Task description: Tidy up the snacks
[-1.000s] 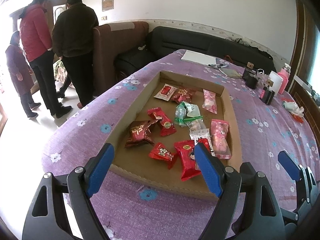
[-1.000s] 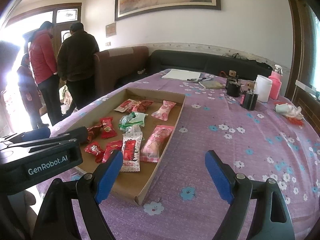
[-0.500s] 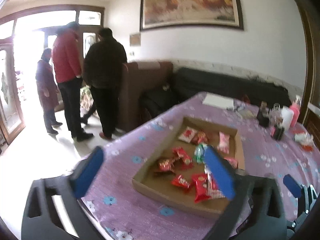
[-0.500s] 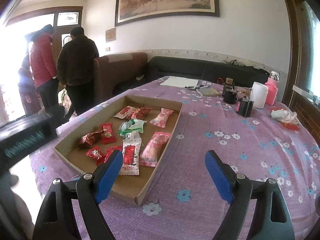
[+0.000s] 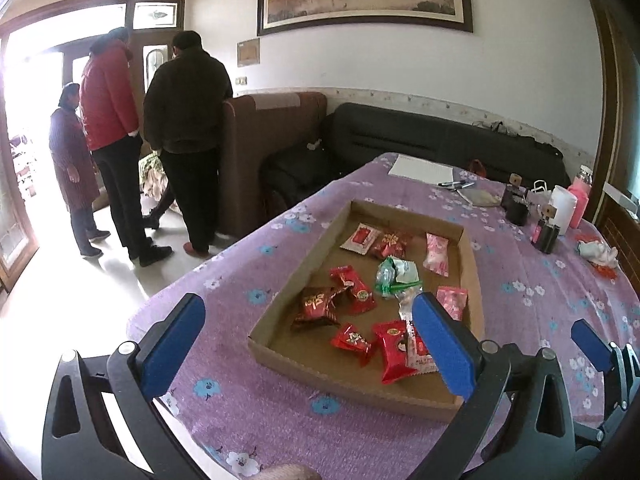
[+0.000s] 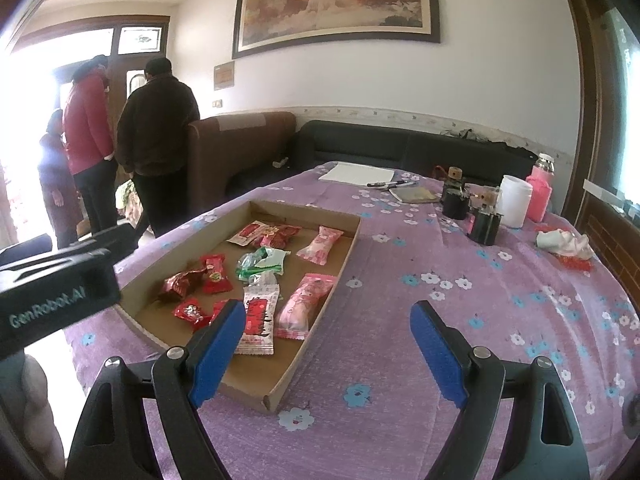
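Snacks (image 5: 362, 298) lie loose in a shallow cardboard tray (image 5: 308, 364) on a table under a purple flowered cloth (image 5: 248, 276). In the left wrist view, the left gripper (image 5: 308, 344) hangs near the tray's near edge with its blue pads spread wide and nothing between them; the left pad sits over bare cloth, the right pad over the tray's near right corner, hiding part of a white and red packet. Red wrappers cluster at the near and middle left, a green and white packet (image 5: 396, 276) lies mid-tray, and pink packets lie to the right and far right. Three people stand by the doorway at far left. In the right wrist view, the right gripper (image 6: 328, 344) also stands apart and empty, its left pad over the tray's near edge beside the white and red packet (image 6: 258, 318), its right pad over bare cloth. A long pink packet (image 6: 306, 300) lies just beside the tray's right wall. Black containers (image 6: 484, 226), a white cup (image 6: 516, 200) and a pink bottle (image 6: 540, 192) stand well apart at far right. The wrappers look thin and slippery and several overlap, so a pinch could take two at once or slide off. The tray looks light; a push against its wall might shift it on the cloth.
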### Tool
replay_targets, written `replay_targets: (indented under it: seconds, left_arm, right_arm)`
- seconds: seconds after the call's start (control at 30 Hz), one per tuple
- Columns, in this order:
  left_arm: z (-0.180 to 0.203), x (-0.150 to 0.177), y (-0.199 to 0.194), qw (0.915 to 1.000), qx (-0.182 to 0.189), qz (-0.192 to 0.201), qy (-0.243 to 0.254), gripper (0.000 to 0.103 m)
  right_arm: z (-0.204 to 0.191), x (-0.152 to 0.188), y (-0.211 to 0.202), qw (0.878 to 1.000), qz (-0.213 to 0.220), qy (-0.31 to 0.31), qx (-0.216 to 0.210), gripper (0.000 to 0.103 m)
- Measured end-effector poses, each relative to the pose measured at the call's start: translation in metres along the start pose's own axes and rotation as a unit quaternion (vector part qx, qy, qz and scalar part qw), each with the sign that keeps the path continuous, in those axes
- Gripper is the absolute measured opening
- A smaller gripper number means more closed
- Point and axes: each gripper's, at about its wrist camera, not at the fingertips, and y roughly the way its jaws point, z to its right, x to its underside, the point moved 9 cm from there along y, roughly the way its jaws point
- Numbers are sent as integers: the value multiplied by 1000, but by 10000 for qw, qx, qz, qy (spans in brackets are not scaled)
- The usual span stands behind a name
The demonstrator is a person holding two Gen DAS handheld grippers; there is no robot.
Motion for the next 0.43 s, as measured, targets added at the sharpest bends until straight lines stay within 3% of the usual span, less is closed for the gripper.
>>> replay_targets:
  seconds: [0.43]
  left_arm:
    - [-7,10,19,9993,-171,-325,4,103]
  right_arm:
    - [-17,5,9,9996,-137,-201,-171,86]
